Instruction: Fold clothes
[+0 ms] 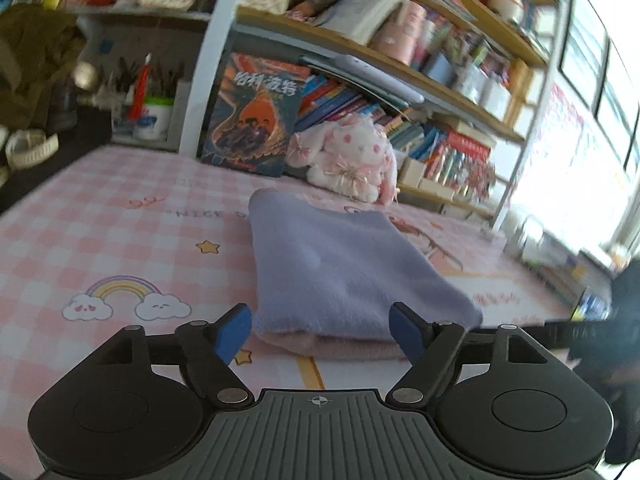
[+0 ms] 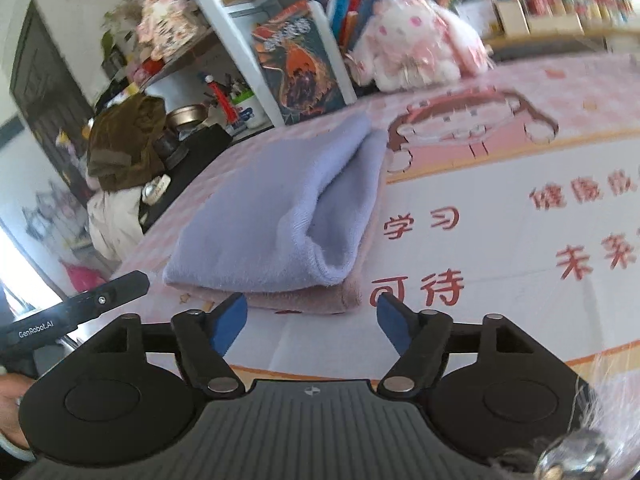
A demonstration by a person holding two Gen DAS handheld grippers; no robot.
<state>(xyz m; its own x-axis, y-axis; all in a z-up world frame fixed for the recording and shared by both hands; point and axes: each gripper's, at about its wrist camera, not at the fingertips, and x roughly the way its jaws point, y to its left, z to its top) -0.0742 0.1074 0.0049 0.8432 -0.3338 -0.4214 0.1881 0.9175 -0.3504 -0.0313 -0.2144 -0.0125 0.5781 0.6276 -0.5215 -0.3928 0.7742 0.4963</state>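
Grippers are hovering just short of the stack, left gripper (image 1: 320, 334) and right gripper (image 2: 311, 322) both gaping wide and holding nothing, probably lining up on its near edge. Lavender cloth (image 2: 280, 208) is lying folded atop a pink cloth (image 2: 316, 300) on the mat (image 1: 120, 240), with a plush bunny (image 1: 352, 156) and books sitting behind.

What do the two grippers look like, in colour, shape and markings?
Both the left gripper and the right gripper have black linkage arms with silver pivots, blue finger pads and a grey ribbed base bearing a small crosshair mark. White lettering "GenRobot.AI" shows on a black bar.
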